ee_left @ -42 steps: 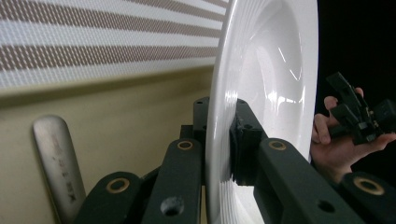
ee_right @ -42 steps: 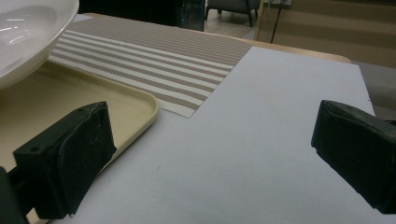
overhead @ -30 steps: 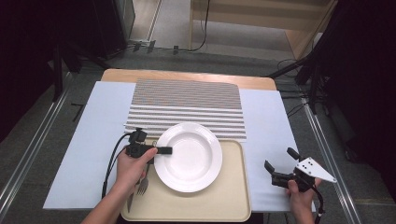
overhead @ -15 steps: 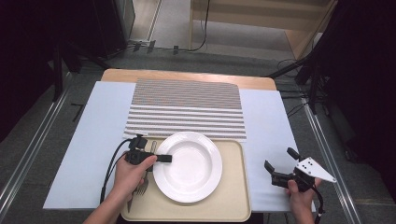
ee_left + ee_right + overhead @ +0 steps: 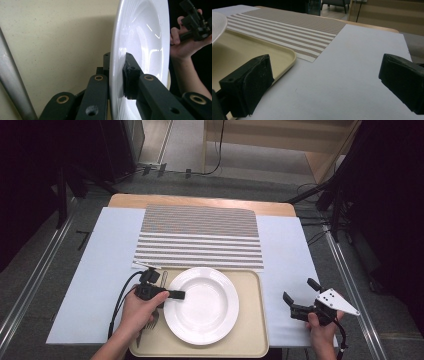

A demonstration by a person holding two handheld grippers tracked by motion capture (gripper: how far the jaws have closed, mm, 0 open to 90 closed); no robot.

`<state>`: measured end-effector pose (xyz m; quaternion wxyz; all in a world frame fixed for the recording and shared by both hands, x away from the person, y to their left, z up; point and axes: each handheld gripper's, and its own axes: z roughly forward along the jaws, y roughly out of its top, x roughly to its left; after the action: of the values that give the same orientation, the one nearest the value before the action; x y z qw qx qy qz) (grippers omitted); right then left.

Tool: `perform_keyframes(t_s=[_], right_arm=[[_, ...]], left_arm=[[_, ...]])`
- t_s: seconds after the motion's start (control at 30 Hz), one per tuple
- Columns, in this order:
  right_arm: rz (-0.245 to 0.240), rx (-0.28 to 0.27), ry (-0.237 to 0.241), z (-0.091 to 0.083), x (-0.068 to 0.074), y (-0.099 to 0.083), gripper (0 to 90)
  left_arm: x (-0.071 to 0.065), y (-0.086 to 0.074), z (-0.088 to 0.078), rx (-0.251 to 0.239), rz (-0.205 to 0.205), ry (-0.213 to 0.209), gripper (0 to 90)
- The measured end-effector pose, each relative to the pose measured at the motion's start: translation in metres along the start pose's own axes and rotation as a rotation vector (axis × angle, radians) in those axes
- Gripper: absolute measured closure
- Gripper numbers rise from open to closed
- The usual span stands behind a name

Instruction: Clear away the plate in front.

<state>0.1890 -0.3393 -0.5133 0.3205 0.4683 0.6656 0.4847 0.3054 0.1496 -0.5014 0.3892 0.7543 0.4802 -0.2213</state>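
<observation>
Gripping the white plate's (image 5: 202,305) left rim over the beige tray (image 5: 252,335), the left gripper (image 5: 177,295) is clenched; right gripper (image 5: 298,295), beside the tray, gapes released.

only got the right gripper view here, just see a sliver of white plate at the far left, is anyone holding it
Observer: Yes. The left gripper is shut on the white plate, one jaw above and one below its left rim.
Operator: is the plate on the tray or off it
Observer: Over the beige tray; whether it rests flat or is lifted a little I cannot tell.
Operator: anything else on that tray
Observer: A fork lies at the tray's left edge, partly under the person's left hand.
Operator: and my gripper
Observer: The right gripper is open and holds nothing, over the pale blue sheet right of the tray.
</observation>
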Motion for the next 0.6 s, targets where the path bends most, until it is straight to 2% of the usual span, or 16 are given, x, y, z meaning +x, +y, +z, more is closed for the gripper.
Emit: perform_keyframes(t_s=[0.13,0.17,0.23,0.37,0.47,0.53,0.6], right_arm=[[0.001,0.000,0.002,0.000,0.000,0.000,0.0],[0.001,0.000,0.002,0.000,0.000,0.000,0.0],[0.001,0.000,0.002,0.000,0.000,0.000,0.0],[0.002,0.000,0.001,0.000,0.000,0.000,0.0],[-0.001,-0.001,0.001,0.000,0.000,0.000,0.0],[0.000,-0.001,0.000,0.000,0.000,0.000,0.0],[-0.001,-0.001,0.000,0.000,0.000,0.000,0.0]], left_arm=[[0.000,0.001,0.002,0.000,0.034,0.044,75.6],[0.000,0.001,0.002,0.000,0.039,0.046,75.6],[-0.001,0.000,0.002,-0.005,0.058,0.077,75.4],[-0.003,0.000,0.000,-0.016,0.098,0.121,70.9],[-0.004,0.000,-0.006,-0.044,0.119,0.162,61.8],[-0.002,0.000,-0.009,-0.050,0.125,0.162,60.8],[-0.002,0.000,-0.016,-0.090,0.131,0.152,59.8]])
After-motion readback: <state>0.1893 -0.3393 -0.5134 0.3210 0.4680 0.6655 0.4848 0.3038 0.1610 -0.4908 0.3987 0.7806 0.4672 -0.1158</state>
